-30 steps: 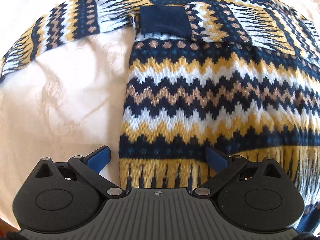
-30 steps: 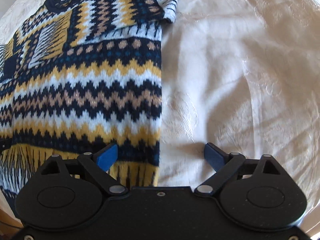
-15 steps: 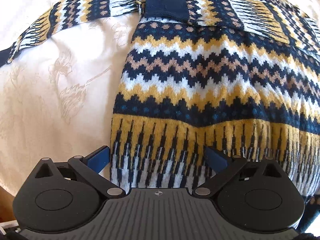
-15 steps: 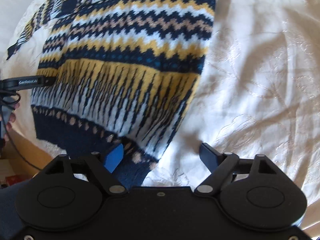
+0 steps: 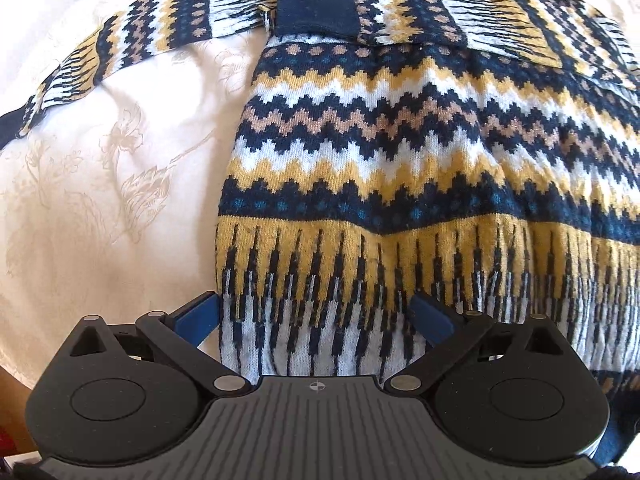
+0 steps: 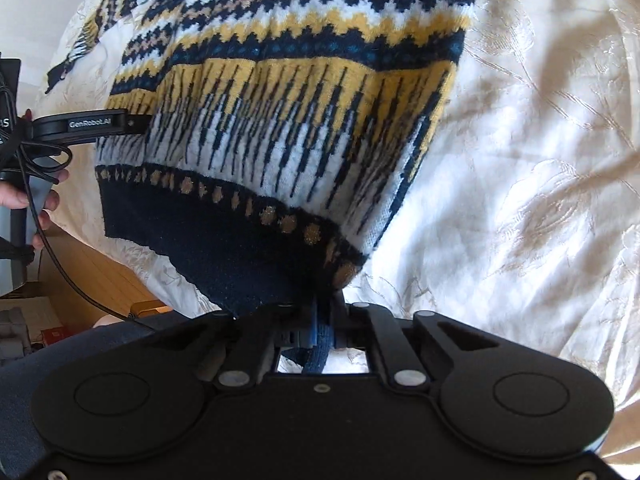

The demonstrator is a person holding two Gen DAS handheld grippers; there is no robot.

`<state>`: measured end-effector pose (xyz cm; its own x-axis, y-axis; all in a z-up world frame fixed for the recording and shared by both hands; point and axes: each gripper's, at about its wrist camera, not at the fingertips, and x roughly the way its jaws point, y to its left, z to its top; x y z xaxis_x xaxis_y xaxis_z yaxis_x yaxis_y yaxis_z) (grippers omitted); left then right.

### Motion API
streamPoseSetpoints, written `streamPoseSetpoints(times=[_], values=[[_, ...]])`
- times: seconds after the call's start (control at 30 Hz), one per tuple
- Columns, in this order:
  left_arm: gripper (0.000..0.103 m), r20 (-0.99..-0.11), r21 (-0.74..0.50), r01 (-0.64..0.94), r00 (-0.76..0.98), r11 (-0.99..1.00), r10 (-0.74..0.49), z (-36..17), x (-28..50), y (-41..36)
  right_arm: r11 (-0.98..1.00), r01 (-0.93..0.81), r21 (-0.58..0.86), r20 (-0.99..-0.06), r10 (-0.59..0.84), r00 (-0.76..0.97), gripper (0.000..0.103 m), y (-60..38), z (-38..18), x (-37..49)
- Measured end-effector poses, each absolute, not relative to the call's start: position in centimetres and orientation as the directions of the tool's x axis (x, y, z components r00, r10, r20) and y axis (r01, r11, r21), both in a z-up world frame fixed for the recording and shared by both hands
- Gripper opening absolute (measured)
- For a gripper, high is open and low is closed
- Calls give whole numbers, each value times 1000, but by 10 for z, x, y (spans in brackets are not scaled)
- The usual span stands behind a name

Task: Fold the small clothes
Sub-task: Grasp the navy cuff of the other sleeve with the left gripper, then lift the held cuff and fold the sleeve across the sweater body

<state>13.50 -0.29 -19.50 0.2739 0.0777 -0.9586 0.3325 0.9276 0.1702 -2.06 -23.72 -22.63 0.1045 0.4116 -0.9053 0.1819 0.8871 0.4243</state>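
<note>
A navy, yellow and white zigzag-patterned knit sweater (image 5: 400, 152) lies flat on a cream cloth. One sleeve is folded across its chest (image 5: 360, 16), the other sleeve (image 5: 132, 44) stretches out to the left. My left gripper (image 5: 316, 320) is open, its blue fingers straddling the sweater's lower left edge. My right gripper (image 6: 320, 312) is shut on the sweater's navy hem (image 6: 248, 248) at its right corner, near the table edge. The left gripper also shows in the right wrist view (image 6: 96, 126), beside the hem's other end.
The cream embroidered tablecloth (image 6: 540, 160) covers the table on all sides of the sweater. The table's near edge and wooden floor (image 6: 92, 276) show at lower left in the right wrist view, with a hand and cables (image 6: 24, 196).
Both grippers drew back toward the sweater's bottom hem. My right gripper closed on the hem's right corner. My left gripper stayed open over the lower left edge.
</note>
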Motion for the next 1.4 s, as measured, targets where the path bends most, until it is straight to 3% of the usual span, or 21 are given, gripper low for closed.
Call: streamPoseSetpoints(times=[0.03, 0.1, 0.17, 0.2, 0.23, 0.27, 0.33, 0.43, 0.7, 1.1, 1.27, 1.4], values=[[102, -960, 165, 331, 271, 929, 74, -195, 135, -2, 898, 196, 394, -919, 387, 75, 23, -238, -229, -20], [102, -963, 146, 326, 263, 934, 58, -192, 135, 2, 922, 203, 330, -943, 330, 37, 29, -238, -232, -17], [101, -965, 117, 321, 262, 940, 31, -189, 139, 8, 931, 208, 299, -954, 296, 47, 54, -241, -225, -14], [101, -963, 103, 318, 268, 942, 15, -186, 143, 13, 931, 214, 296, -955, 287, 72, 62, -244, -217, -13], [101, -961, 96, 318, 278, 943, 4, -181, 146, 17, 931, 224, 288, -957, 272, 102, 78, -245, -208, -10], [101, -957, 91, 319, 291, 943, -6, -177, 150, 21, 932, 233, 277, -959, 252, 132, 84, -247, -199, -7], [101, -946, 82, 317, 324, 945, -27, -167, 160, 32, 937, 246, 249, -960, 205, 189, 84, -247, -181, 4], [101, -927, 71, 290, 371, 954, -44, -153, 184, 55, 942, 275, 190, -959, 118, 258, 102, -242, -161, 27], [101, -894, 73, 124, 448, 990, 10, -127, 266, 142, 959, 243, 144, -912, 33, 410, 102, -198, -133, 109], [101, -879, 63, -207, 451, 976, 152, -126, 365, 295, 964, 173, 204, -894, 111, 434, 102, -114, -126, 201], [101, -866, 138, -218, 446, 966, 225, -139, 385, 324, 967, 157, 203, -901, 122, 416, 102, -92, -129, 215], [101, -883, 137, -200, 419, 970, 211, -158, 397, 333, 965, 160, 208, -909, 131, 395, 102, -81, -132, 222]])
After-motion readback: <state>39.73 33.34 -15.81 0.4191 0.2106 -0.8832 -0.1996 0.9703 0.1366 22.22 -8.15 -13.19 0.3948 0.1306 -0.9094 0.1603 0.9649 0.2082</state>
